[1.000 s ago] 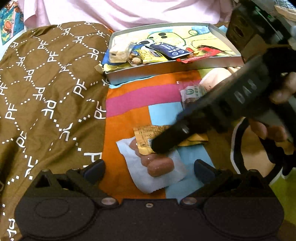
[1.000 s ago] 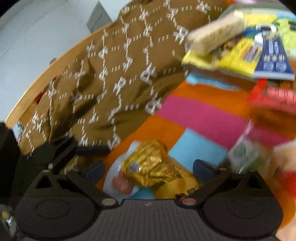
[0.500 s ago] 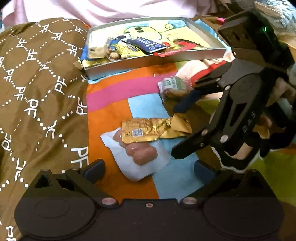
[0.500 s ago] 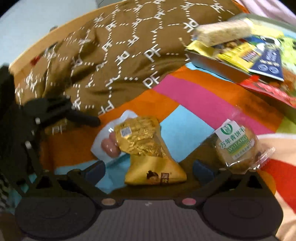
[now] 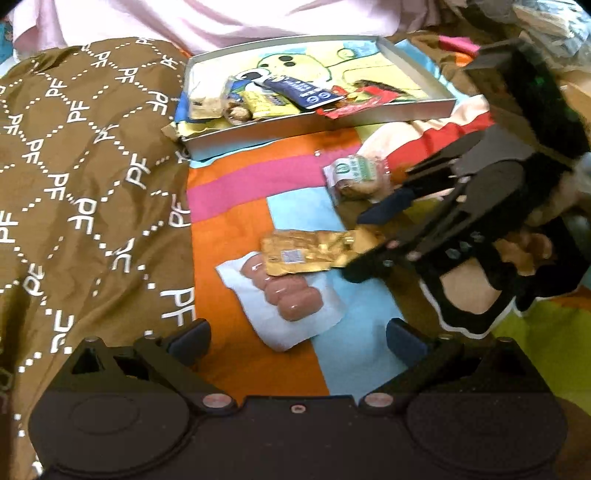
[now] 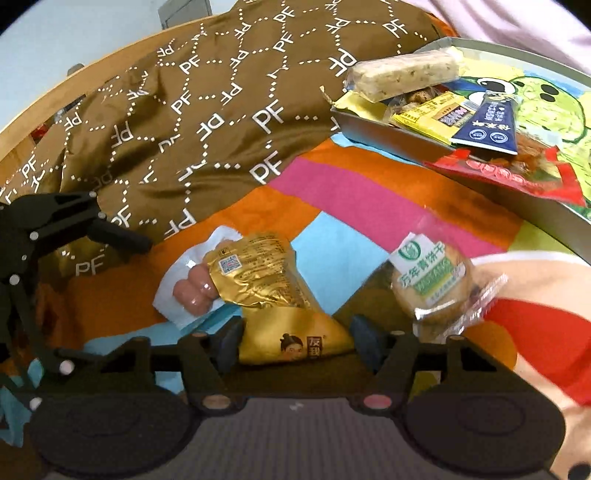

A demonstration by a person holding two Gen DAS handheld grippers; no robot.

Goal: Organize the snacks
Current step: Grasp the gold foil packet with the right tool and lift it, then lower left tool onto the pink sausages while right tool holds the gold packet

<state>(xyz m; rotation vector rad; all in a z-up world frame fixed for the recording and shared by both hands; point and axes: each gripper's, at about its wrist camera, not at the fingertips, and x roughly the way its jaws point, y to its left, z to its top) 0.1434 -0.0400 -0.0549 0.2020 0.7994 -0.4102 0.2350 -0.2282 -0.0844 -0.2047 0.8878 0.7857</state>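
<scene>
Your right tool (image 6: 295, 341) has just been closing; its pads now bracket the near end of the gold packet (image 6: 273, 295), contact unclear. Packet lies on the bedspread (image 5: 236, 184), overlapping the sausage pack (image 5: 288, 295). Your left tool (image 5: 297, 336) hangs released above the sausages. Tray (image 5: 417, 110) beyond holds other snacks.

A home bedroom: a bed with a colourful patchwork sheet (image 5: 236, 184), a brown printed quilt (image 5: 85, 177), a wooden bed frame (image 6: 48, 103) and a pale wall (image 6: 74, 33).
</scene>
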